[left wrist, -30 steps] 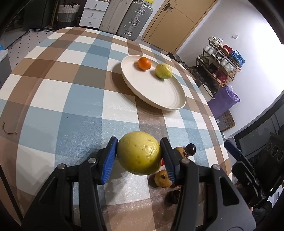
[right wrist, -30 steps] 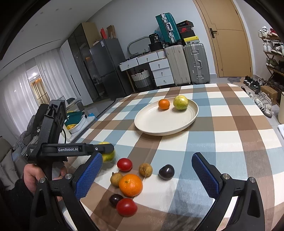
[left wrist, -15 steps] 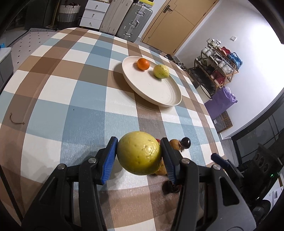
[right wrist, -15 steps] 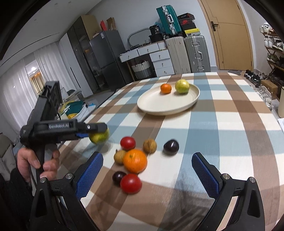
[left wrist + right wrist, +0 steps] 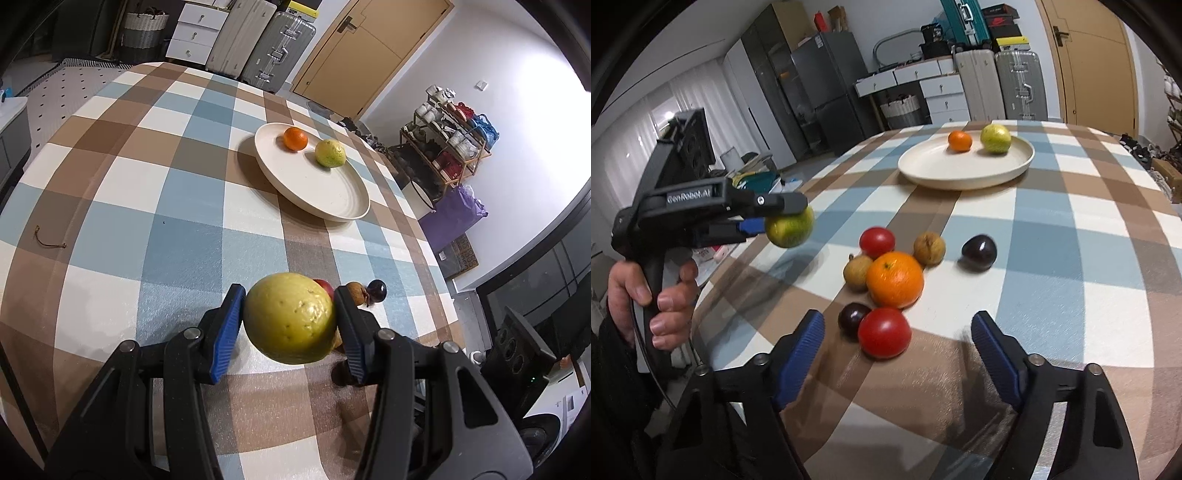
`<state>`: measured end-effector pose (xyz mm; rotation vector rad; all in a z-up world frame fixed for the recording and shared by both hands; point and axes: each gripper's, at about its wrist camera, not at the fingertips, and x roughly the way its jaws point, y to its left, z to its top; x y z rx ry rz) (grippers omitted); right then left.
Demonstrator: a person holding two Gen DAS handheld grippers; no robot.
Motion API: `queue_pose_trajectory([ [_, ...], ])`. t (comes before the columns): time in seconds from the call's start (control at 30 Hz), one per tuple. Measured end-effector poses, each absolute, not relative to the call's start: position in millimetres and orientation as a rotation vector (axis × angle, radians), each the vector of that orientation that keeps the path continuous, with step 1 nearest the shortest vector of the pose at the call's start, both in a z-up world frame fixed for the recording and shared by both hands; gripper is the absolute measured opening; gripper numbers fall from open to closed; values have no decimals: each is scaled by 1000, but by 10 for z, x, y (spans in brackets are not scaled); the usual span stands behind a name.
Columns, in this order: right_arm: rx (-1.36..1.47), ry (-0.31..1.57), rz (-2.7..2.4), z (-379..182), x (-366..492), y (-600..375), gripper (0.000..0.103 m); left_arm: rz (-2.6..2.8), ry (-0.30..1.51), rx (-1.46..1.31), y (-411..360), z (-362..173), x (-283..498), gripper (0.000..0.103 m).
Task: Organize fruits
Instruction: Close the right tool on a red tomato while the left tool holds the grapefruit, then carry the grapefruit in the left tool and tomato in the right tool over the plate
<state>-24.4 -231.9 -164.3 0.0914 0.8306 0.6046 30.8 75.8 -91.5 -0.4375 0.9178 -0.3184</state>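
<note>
left gripper (image 5: 290, 323): clamping a yellow-green fruit (image 5: 290, 323) between both blue pads, holding it off the checked tablecloth (image 5: 177, 206), pointing down at a slant toward the plate (image 5: 325, 199)
left hand (image 5: 652, 291): wrapping the black handle, seen at the left edge of the right wrist view, fingers curling round the grip
right gripper (image 5: 897, 345): jaws apart and just been closing in, pads touching nothing, tilting down over the loose pile, red tomato (image 5: 884, 332) sitting between and just ahead of the pads
held fruit look: round, dull yellow-green skin, small brown specks, filling the whole gap between the pads
pile ahead of right gripper: big orange (image 5: 894, 279) in the middle, second tomato (image 5: 876, 242) behind it, two brownish small fruits (image 5: 929, 248) either side, dark plum (image 5: 979, 253) off to the right, another dark one (image 5: 852, 319) touching the near tomato
plate: cream, round, lying well beyond both grippers, carrying a small orange (image 5: 295, 138) and a green-yellow fruit (image 5: 330, 153), the two near each other but apart
left gripper vs pile: hanging left of the pile, well apart from the plate
</note>
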Motion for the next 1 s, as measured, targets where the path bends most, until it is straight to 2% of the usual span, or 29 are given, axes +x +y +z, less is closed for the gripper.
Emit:
queue_pose_trajectory([
  [0.1, 90, 845, 617, -1665, -243, -2295, 74, -320, 915, -439, 774, -896, 287, 47],
  [0.17, 85, 862, 639, -1685, -239, -2266, 55, -322, 916, -436, 781, -890, 273, 47],
  [0.2, 67, 879, 632, -1711, -231, -2242, 51, -321, 916, -436, 786, -889, 268, 47],
  [0.27, 72, 908, 646, -1749, -202, -2232, 34, -321, 917, -434, 787, -886, 264, 47],
  [1.0, 230, 805, 636, -1392, -72, -2589, 32, -349, 915, -392, 594, -826, 424, 47],
])
